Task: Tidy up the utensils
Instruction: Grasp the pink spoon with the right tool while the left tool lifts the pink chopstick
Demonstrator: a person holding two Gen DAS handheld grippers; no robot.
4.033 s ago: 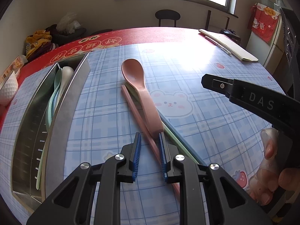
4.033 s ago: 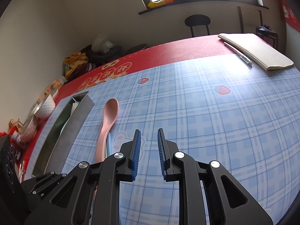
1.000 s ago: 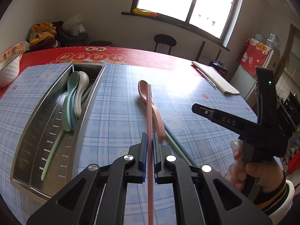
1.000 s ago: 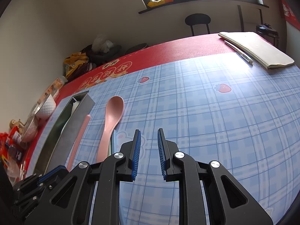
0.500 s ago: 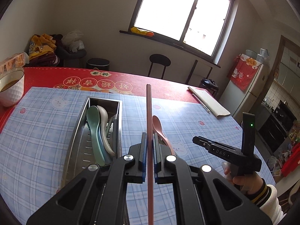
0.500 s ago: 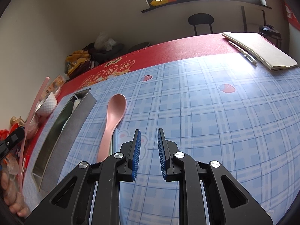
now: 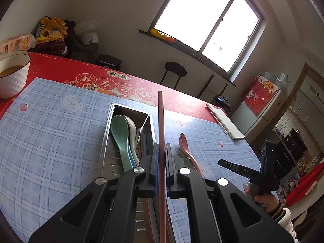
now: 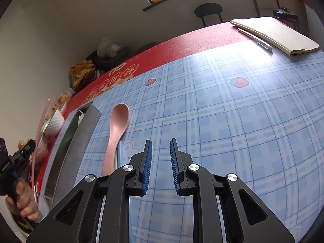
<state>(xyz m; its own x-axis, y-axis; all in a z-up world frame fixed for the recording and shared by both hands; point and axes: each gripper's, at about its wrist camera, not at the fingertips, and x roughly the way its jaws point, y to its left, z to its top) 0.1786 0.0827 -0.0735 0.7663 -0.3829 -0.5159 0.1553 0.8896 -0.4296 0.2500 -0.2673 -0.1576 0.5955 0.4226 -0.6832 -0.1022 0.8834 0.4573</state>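
**With Pink Chopstick Clamped, Left Gripper Over the Tray**

While raised above the table, left gripper (image 7: 160,158) pinching a pink chopstick (image 7: 161,121) tight between its blue pads, stick pointing forward along the fingers. Directly below: stainless steel utensil tray (image 7: 107,141) on the blue plaid tablecloth (image 7: 50,137), holding a green spoon (image 7: 119,135) and a white spoon (image 7: 131,125) side by side. Over to the right, right gripper (image 8: 161,162) low over the cloth, jaws parted, nothing between them. Just left of it, a pink spoon (image 8: 118,129) flat on the cloth, beside the tray, a pale blue utensil (image 8: 119,151) tucked partly underneath. Far left edge: white bowl (image 7: 12,75) with brown liquid.
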